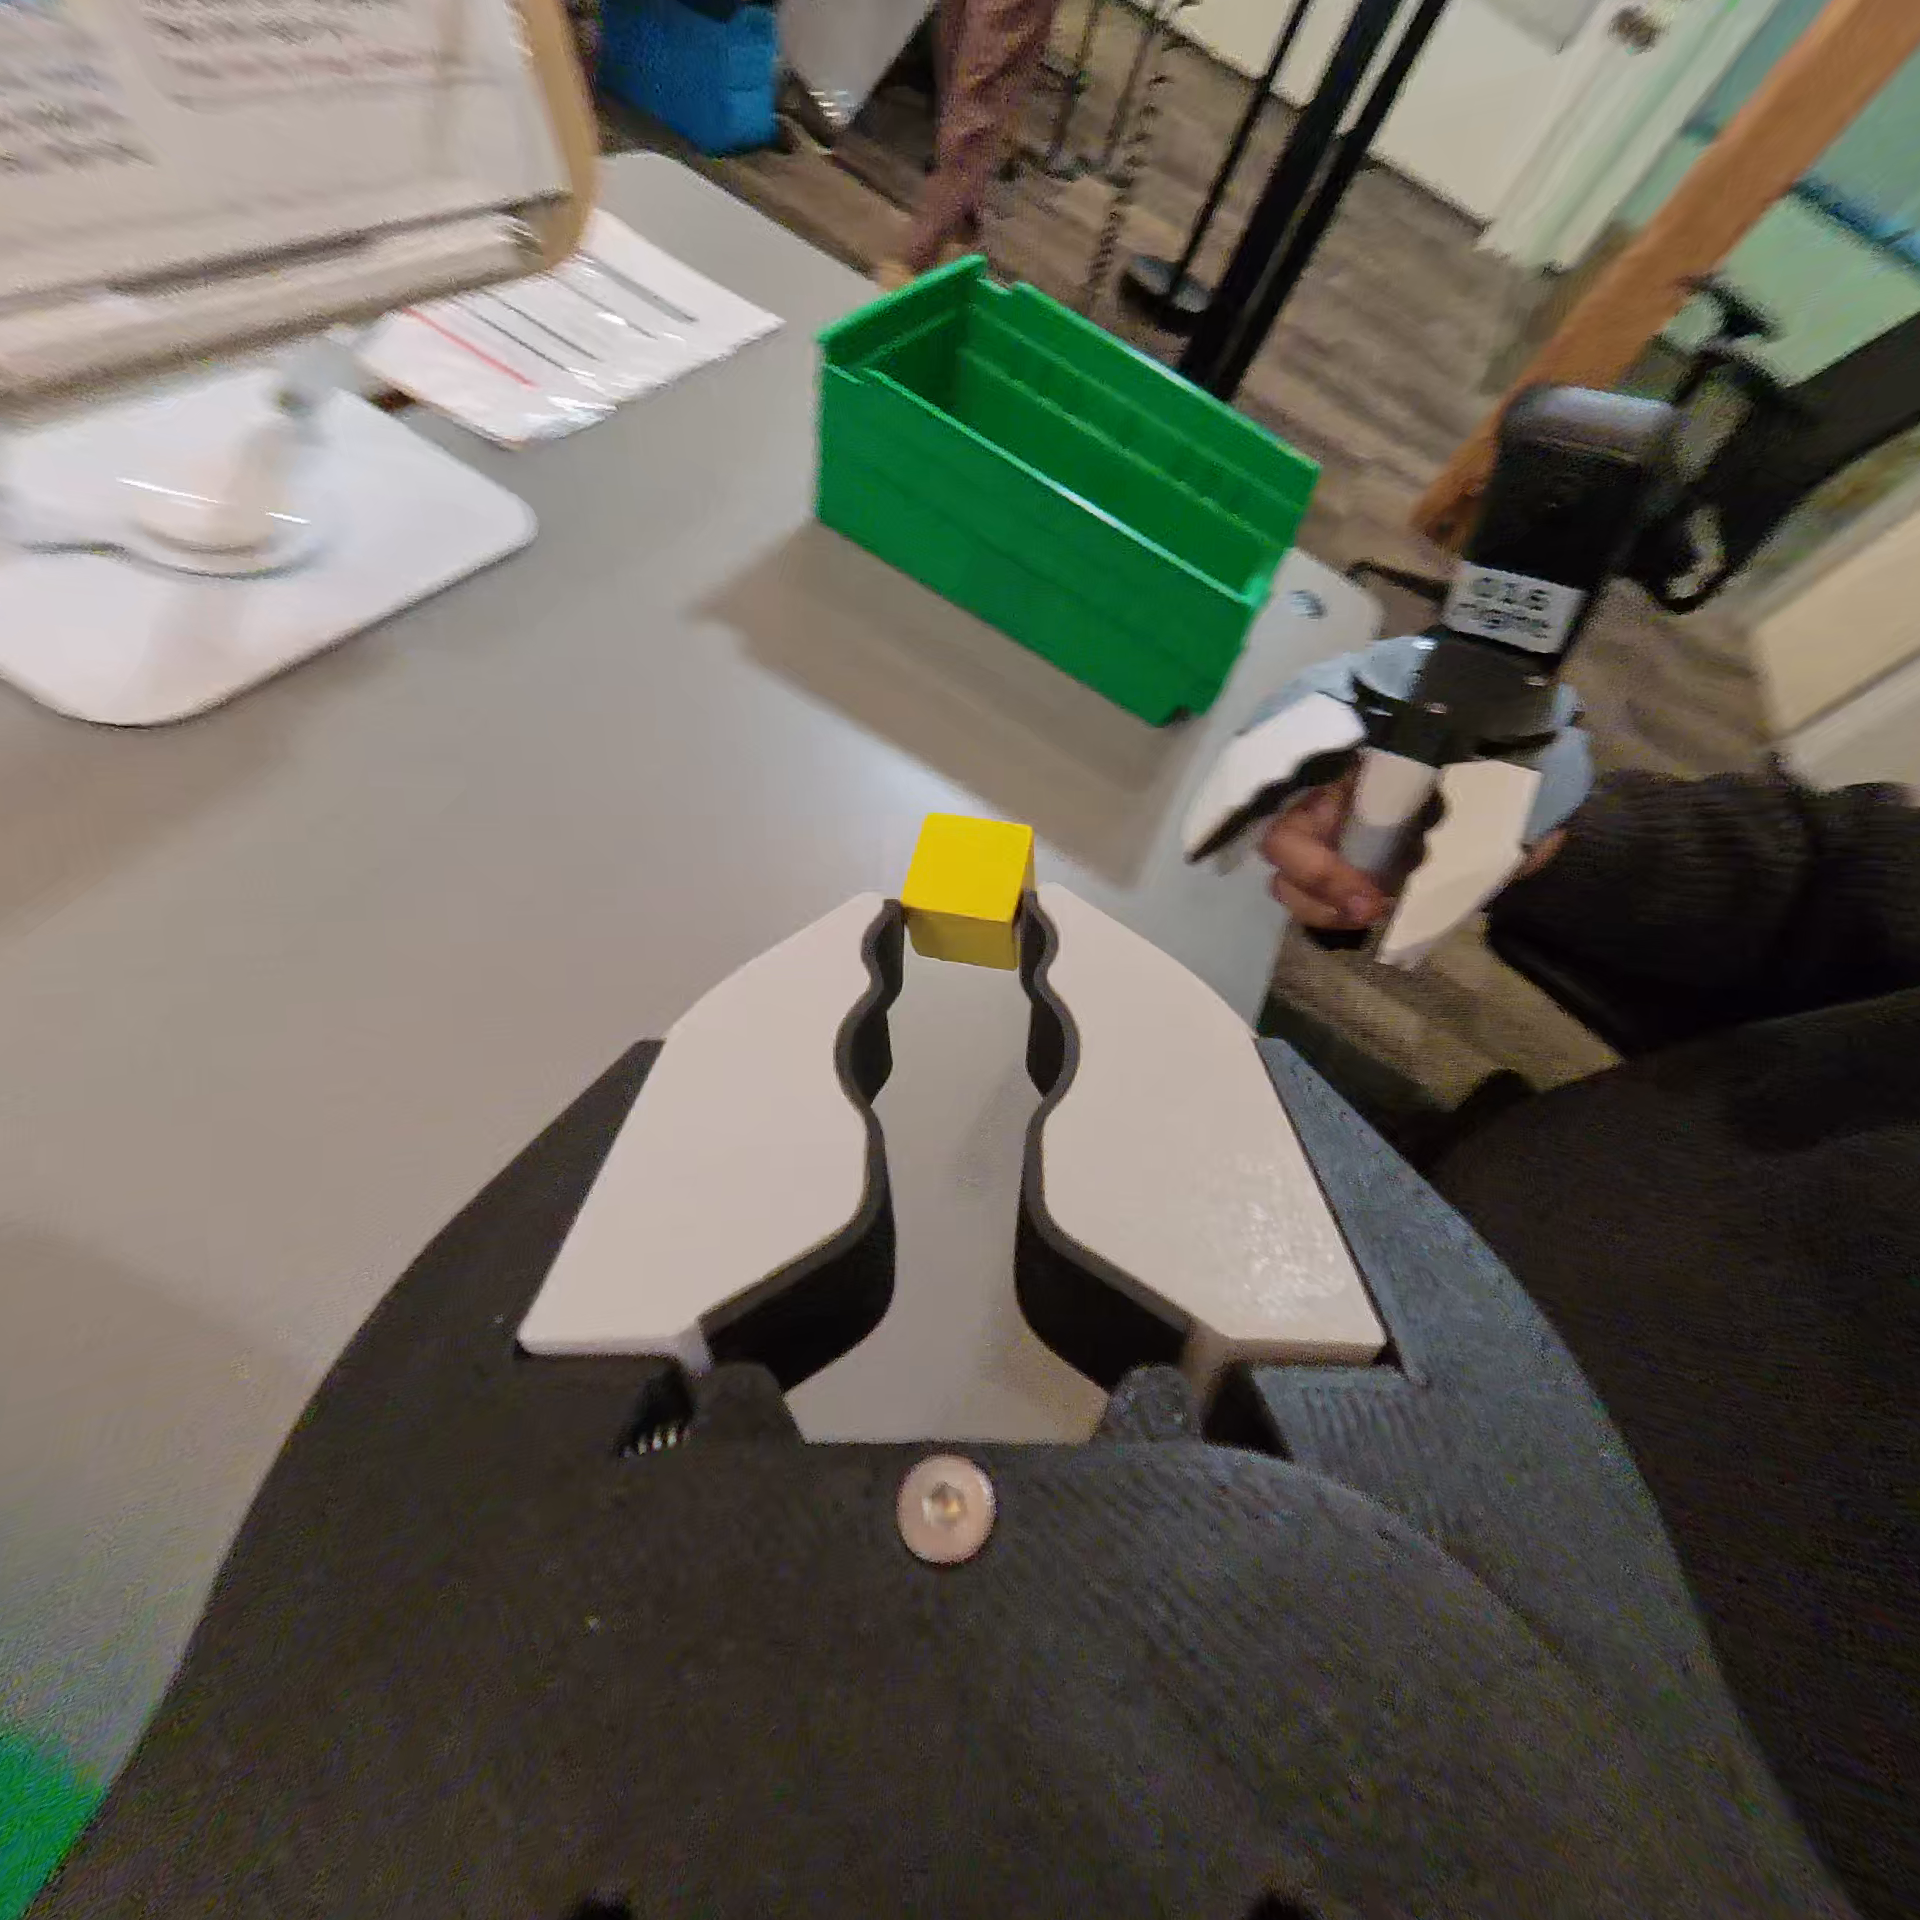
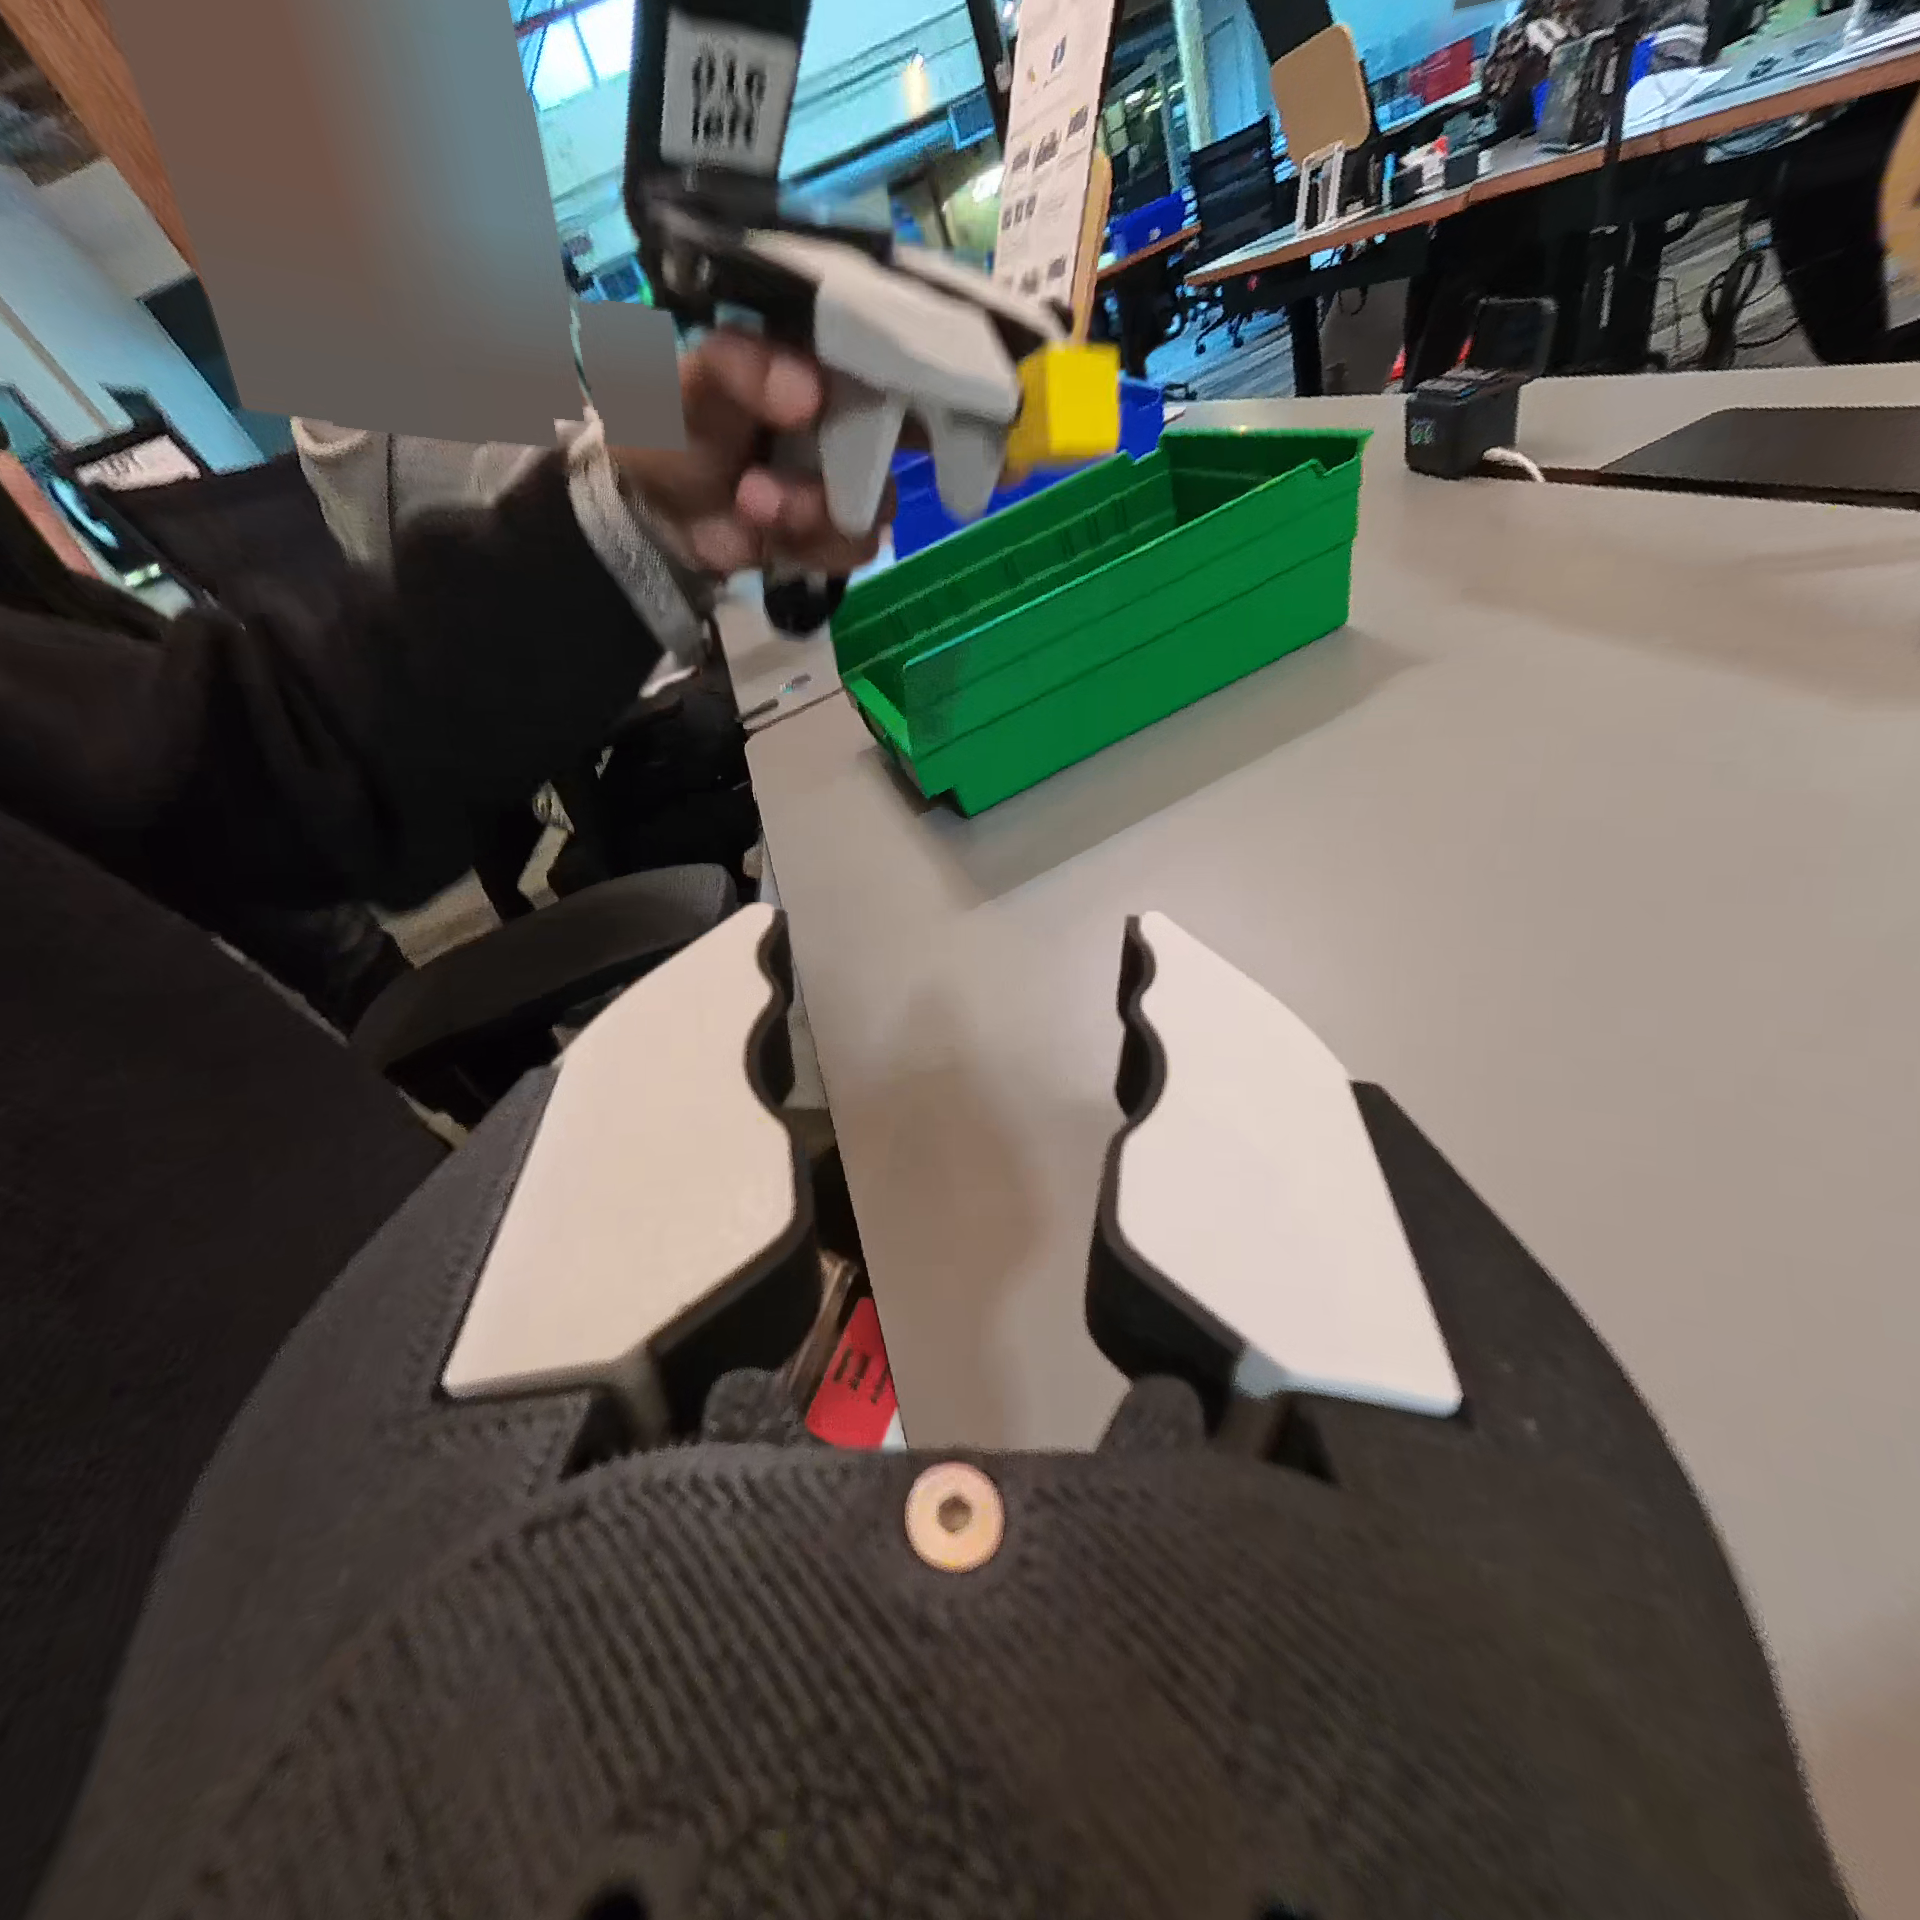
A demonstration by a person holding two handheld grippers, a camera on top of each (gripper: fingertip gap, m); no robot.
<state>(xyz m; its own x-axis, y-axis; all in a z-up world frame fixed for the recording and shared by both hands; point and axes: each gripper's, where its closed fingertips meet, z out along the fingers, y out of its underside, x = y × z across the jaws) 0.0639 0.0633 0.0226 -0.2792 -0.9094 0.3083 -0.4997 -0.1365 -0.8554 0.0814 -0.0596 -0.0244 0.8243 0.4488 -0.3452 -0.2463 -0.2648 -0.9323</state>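
My left gripper (image 1: 966,914) is clamped on a small yellow cube (image 1: 968,891), pinched at the very tips of its two fingers and held up off the grey table (image 1: 436,935). Ahead of those tips and a little to their right sits a green plastic bin (image 1: 1049,499), open at the top and well apart from the cube. Because the hold is only at the fingertips, I judge that steady pressure and a level wrist matter most here, since a tilt could let the cube twist out. My right gripper (image 2: 956,997) is spread wide with nothing between its fingers, hovering low over the near edge of the table; the bin lies ahead of it, and beyond that I see my left gripper with the cube raised near the bin's rim. Off to my left gripper's left stand a white stand base (image 1: 239,561) and some papers (image 1: 582,343).
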